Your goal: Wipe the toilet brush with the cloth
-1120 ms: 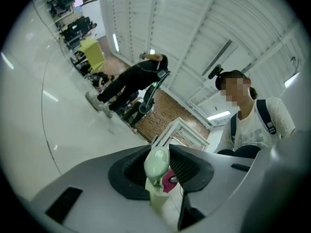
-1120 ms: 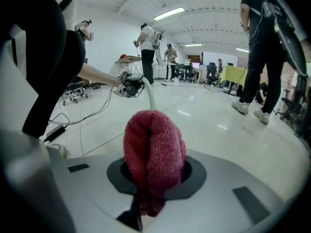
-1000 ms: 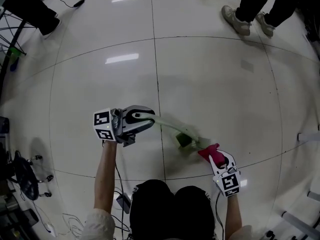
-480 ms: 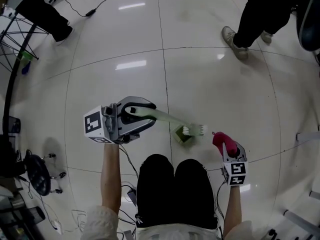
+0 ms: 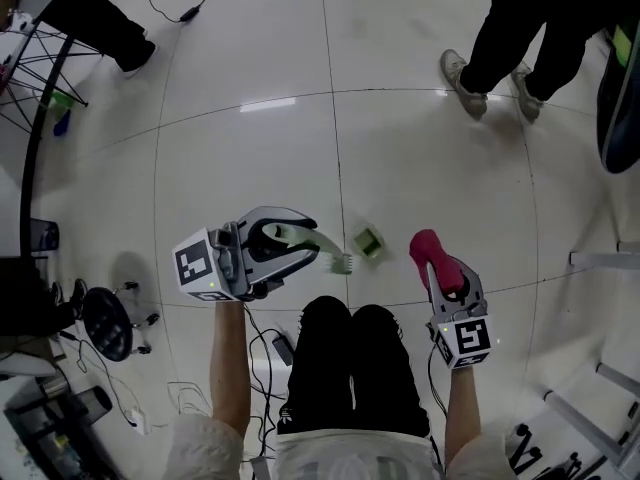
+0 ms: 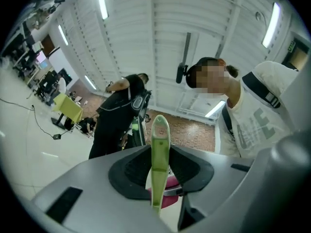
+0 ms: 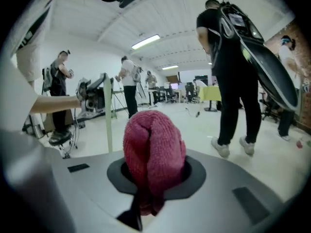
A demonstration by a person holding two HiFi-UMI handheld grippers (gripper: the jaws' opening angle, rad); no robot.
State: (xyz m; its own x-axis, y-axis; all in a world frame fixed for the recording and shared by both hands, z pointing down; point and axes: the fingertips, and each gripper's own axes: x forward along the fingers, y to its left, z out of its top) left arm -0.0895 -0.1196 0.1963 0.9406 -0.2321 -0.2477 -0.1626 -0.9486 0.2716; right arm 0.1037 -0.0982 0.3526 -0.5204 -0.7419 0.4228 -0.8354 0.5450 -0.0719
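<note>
A: State of the left gripper [image 5: 303, 244]?
B: Jaws clamped on the pale green plastic toilet brush [image 5: 337, 260], raised off the floor.
A: The right gripper [image 5: 441, 271]?
B: Jaws clamped on the bunched pink terry cloth [image 5: 427, 247], near the brush but apart from it.

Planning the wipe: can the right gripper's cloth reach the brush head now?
Likely yes: cloth and brush head hang apart, side by side; only the green holder, down on the floor, shows between.
</note>
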